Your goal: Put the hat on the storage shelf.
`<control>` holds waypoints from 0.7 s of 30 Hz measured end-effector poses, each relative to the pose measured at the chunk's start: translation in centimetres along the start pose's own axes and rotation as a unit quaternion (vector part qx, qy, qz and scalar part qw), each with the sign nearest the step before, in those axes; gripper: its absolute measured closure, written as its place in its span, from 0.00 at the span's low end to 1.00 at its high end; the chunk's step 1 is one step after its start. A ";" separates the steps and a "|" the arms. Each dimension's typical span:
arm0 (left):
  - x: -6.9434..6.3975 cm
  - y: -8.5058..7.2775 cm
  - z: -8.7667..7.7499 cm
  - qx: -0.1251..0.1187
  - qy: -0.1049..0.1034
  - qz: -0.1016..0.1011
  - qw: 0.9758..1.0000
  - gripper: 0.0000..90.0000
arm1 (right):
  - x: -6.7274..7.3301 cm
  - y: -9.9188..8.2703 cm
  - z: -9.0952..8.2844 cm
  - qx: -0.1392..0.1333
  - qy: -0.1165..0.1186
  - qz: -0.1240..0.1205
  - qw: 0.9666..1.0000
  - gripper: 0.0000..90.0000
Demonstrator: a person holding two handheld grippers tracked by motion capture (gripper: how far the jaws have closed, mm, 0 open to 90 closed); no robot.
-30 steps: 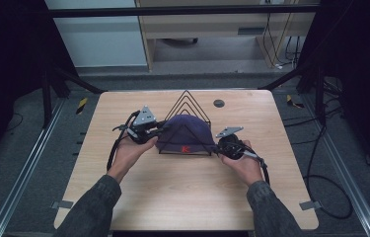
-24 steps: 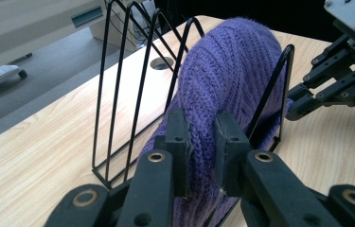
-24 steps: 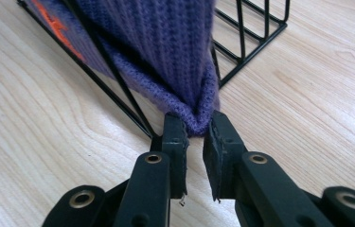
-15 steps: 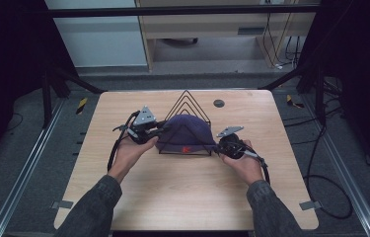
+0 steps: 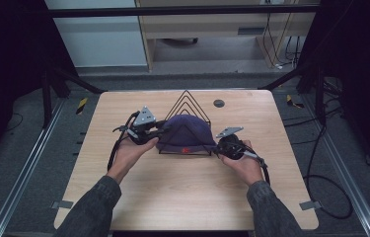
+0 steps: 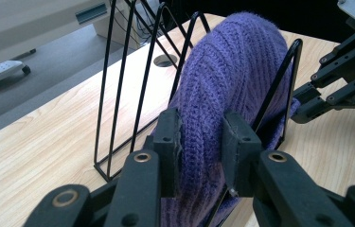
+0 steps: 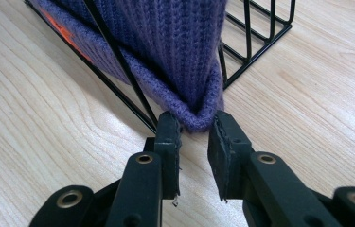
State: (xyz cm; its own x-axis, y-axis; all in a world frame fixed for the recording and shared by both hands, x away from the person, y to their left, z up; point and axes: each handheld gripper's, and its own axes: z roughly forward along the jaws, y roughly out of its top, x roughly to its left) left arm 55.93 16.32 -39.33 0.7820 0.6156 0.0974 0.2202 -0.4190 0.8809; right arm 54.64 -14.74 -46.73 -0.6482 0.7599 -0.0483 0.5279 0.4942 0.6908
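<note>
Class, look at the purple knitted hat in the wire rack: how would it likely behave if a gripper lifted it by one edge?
The knitted hat would probably droop, since its soft ribbed fabric bulges between the rack wires. It likely weighs little. Its brim may snag on a wire as it rises.

Both forearms reached forward. The left gripper (image 5: 163, 129) was clamped tight. The right gripper (image 7: 194, 130) stood slightly parted.

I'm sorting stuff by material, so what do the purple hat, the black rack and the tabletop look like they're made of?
Purple hat: knitted yarn, likely wool or acrylic; ribbed stitches, matte, fuzzy. Black rack: thin bent metal wire, probably coated; smooth, slightly glossy. Tabletop: light wood or wood-look laminate; visible grain, satin finish.
</note>
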 end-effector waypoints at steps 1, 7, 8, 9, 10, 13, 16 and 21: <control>0.0 0.0 0.0 0.000 0.000 0.000 1.000 0.78 | 0.0 0.0 0.0 -0.001 0.000 0.001 1.000 0.82; 0.0 0.0 0.0 0.001 0.000 -0.002 1.000 0.76 | 0.0 0.1 0.0 0.001 -0.002 0.003 1.000 0.77; 0.0 0.0 -0.1 0.000 0.001 -0.003 1.000 0.75 | 0.0 0.1 0.0 0.000 -0.003 0.001 1.000 0.76; 0.1 0.0 -0.2 -0.001 0.003 -0.004 1.000 0.73 | 0.1 0.0 -0.1 -0.001 -0.004 0.003 1.000 0.74; 0.1 0.0 -0.3 -0.003 0.005 -0.006 1.000 0.72 | 0.1 0.1 -0.2 -0.001 -0.007 0.003 1.000 0.73; 0.4 0.0 -0.7 -0.009 0.012 -0.016 1.000 0.66 | 0.2 0.1 -0.5 -0.003 -0.012 -0.001 1.000 0.70; 0.6 0.1 -1.1 -0.017 0.015 -0.022 1.000 0.63 | 0.3 0.3 -0.7 -0.007 -0.019 0.001 1.000 0.65; 0.8 0.2 -1.9 -0.020 0.022 -0.026 0.999 0.54 | 0.3 0.3 -1.2 -0.012 -0.030 0.006 0.999 0.51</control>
State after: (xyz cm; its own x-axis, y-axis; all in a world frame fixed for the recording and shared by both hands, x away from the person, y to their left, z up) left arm 55.48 18.02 -38.19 0.7435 0.6651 0.0698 0.2366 -0.3592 0.9028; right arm 53.95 -14.84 -45.65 -0.6069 0.7905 -0.0820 0.5228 0.4748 0.7080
